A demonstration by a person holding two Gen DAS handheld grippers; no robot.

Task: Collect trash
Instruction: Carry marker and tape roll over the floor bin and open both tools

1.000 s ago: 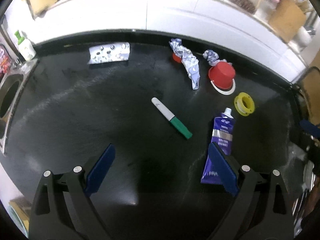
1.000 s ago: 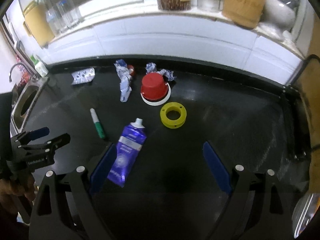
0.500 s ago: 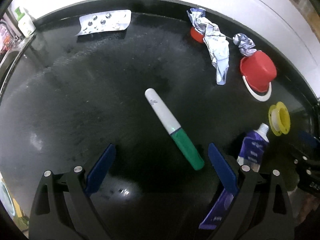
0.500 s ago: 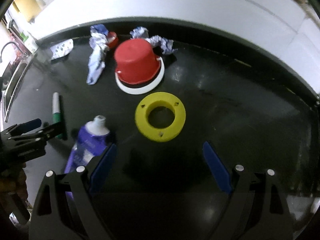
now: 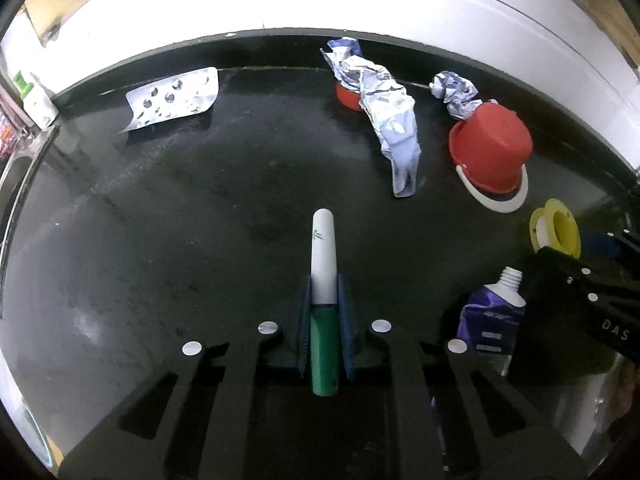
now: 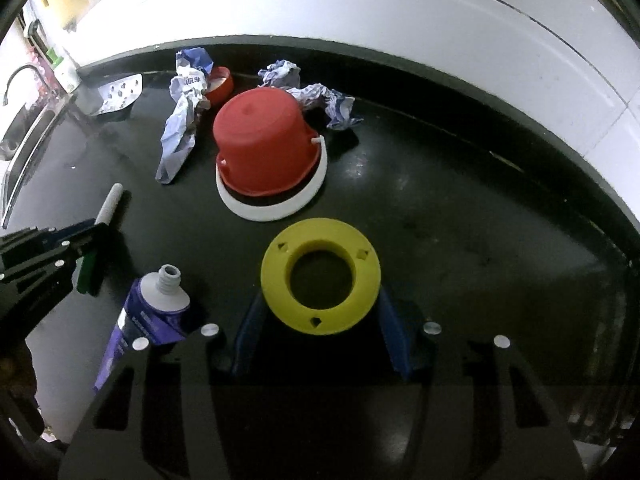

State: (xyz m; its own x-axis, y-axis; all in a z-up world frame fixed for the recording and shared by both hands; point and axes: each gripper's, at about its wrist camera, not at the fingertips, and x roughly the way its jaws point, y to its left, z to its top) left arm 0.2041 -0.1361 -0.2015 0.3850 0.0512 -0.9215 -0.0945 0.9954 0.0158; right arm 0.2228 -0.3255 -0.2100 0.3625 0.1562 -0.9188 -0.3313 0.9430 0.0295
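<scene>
My left gripper (image 5: 324,300) is shut on a white and green marker (image 5: 323,264), whose white end sticks out ahead over the black counter (image 5: 180,240). In the right wrist view a yellow spool (image 6: 320,234) sits between the blue pads of my right gripper (image 6: 319,296). Its jaws are closing and both pads touch the spool's sides. A purple toothpaste tube (image 6: 152,312) without a cap lies between the two grippers. Behind it are a long crumpled wrapper (image 5: 392,120), a smaller crumpled wrapper (image 5: 454,90) and a silver blister pack (image 5: 174,98).
An upturned red bucket (image 6: 264,144) with a white handle stands just beyond the spool. A small red lid (image 6: 220,84) lies behind the long wrapper. A sink (image 5: 12,184) and a soap bottle (image 5: 36,100) are at the far left. A white tiled wall bounds the counter's back.
Both grippers have come down to the counter. The left closed on the marker, which now points straight ahead. The right narrowed around the yellow spool.
</scene>
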